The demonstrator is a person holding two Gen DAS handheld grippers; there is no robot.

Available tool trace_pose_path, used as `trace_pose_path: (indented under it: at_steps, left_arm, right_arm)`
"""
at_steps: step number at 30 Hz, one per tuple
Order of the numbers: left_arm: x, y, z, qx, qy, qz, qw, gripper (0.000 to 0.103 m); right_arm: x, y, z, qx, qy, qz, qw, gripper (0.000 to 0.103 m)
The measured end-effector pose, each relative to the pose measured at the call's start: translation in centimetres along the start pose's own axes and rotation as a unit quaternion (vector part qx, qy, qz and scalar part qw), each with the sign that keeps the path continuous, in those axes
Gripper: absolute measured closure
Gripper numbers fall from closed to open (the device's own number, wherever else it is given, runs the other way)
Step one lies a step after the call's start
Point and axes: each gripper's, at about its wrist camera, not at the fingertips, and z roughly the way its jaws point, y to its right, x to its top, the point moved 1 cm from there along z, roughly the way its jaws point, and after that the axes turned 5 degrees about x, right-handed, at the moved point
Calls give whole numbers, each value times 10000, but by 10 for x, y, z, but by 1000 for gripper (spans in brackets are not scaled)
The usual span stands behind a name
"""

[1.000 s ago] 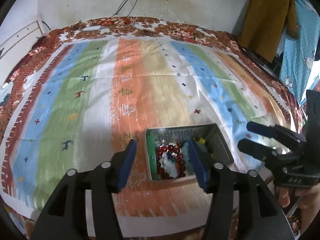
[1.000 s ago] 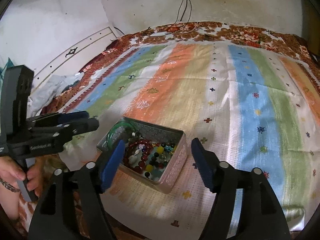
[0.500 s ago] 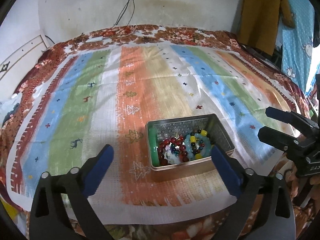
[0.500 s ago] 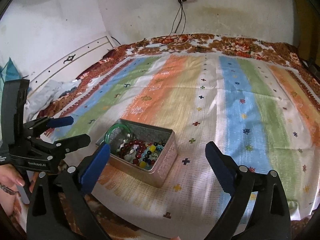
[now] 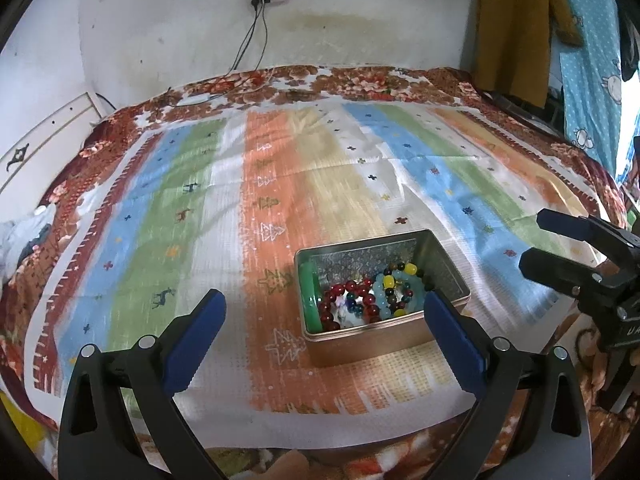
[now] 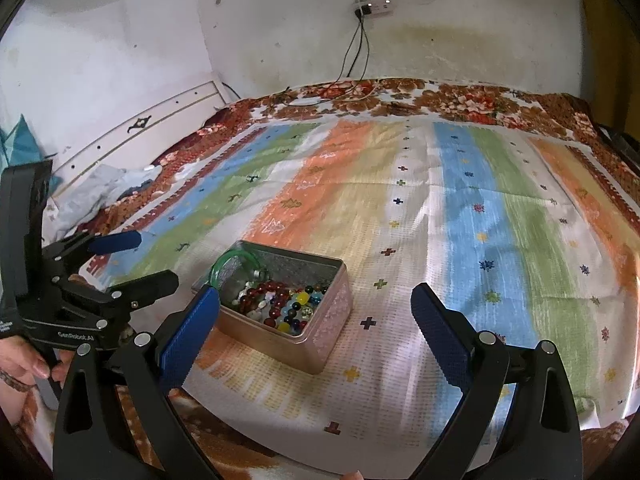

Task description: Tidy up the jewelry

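Open metal tin (image 5: pixel 362 342) resting on a striped cloth (image 5: pixel 224 216) spread over a bed, near the cloth's front edge, roughly midway along it. Inside the tin: a jumble of bead bracelets (image 5: pixel 372 296) in dark red, pale blue, yellow and black, heaped toward the near wall, plus a green bangle (image 5: pixel 310 300) leaning against the tin's left wall. Far half of the tin floor bare, patterned metal.

Left gripper (image 5: pixel 324 334) held low at the front edge, jaws just opened and now spread wide, blue pads straddling the tin's front without touching it; nothing gripped. Right gripper (image 6: pixel 316 332) likewise just opened to a wide spread, empty, tin's near right corner showing between its pads, no contact visible. Both grippers just outside the tin, one to each side, each seen in the other's view. Part of a hand (image 6: pixel 18 364) on the left gripper's handle.
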Motion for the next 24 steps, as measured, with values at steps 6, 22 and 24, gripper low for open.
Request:
trace_pose_path:
  at_steps: [6,22,24]
  left_arm:
    - [1,-3,-3,-138,81,-95,9998,6]
    - [0,-1,0,-213,8,-56,9998,6]
    - [0,-1,0,-211,9,-54,9998,6]
  right_arm:
    - [-1,0,0,64,20,-8,10000,6]
    - [-3,0,4,146,-110,17,9998,6]
    - [-3,-1,4,156,-112,-11,9998,6]
